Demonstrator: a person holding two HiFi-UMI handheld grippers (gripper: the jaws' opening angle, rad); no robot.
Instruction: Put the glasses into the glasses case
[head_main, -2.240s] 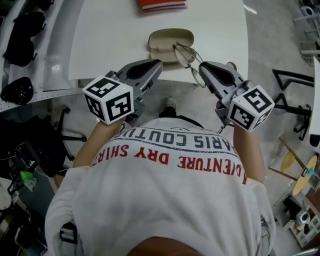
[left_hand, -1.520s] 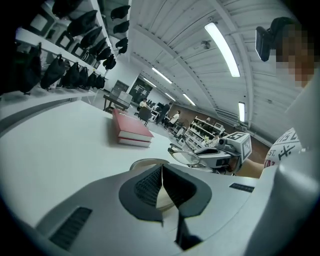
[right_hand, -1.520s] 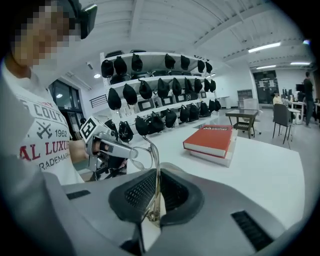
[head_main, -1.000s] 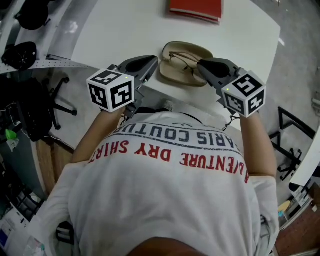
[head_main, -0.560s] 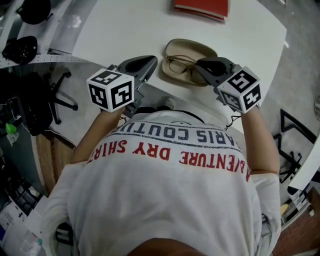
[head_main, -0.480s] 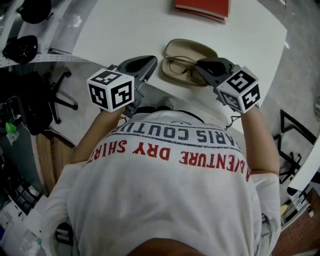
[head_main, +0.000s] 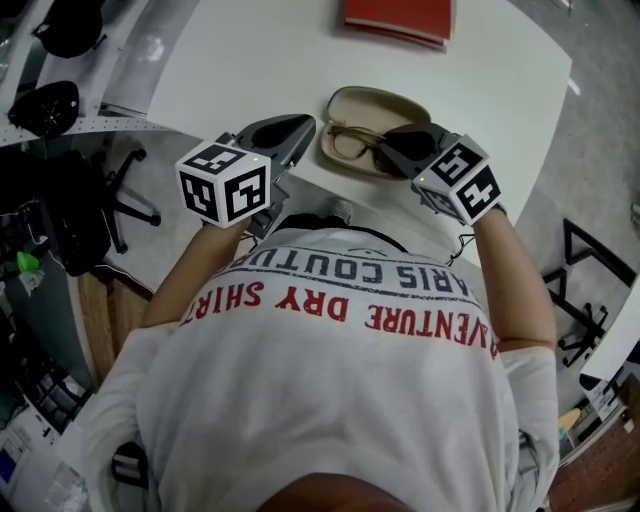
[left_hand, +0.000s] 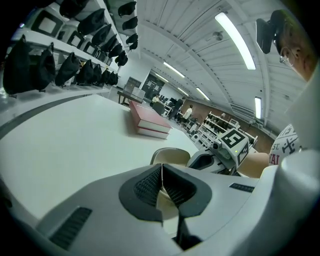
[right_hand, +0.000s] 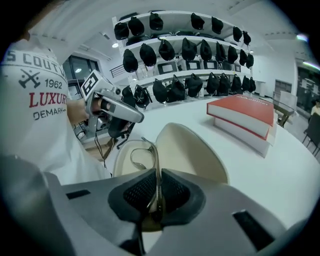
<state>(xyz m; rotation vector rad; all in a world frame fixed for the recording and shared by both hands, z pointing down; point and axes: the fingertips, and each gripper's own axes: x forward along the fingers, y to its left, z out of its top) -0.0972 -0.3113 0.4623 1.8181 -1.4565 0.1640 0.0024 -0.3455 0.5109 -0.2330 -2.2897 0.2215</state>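
Observation:
An open beige glasses case (head_main: 392, 104) lies near the front edge of the white table (head_main: 260, 60). The thin-framed glasses (head_main: 350, 140) sit low inside the case, lenses toward the left. My right gripper (head_main: 388, 150) reaches down into the case's right end and is shut on the glasses. In the right gripper view the frame (right_hand: 148, 159) runs straight through the closed pads (right_hand: 172, 192) over the case (right_hand: 195, 150). My left gripper (head_main: 303, 126) hovers just left of the case, shut and empty. In its own view the left gripper (left_hand: 161, 186) points at the case (left_hand: 167, 155).
A red book (head_main: 396, 18) lies on the table behind the case and also shows as the book (right_hand: 245, 116) in the right gripper view. Shelves with black helmets (right_hand: 185, 50) stand to the left. An office chair (head_main: 110, 215) is on the floor at the left.
My right gripper has come down and to the left with the glasses, which now lie lower in the case. The left gripper has kept still.

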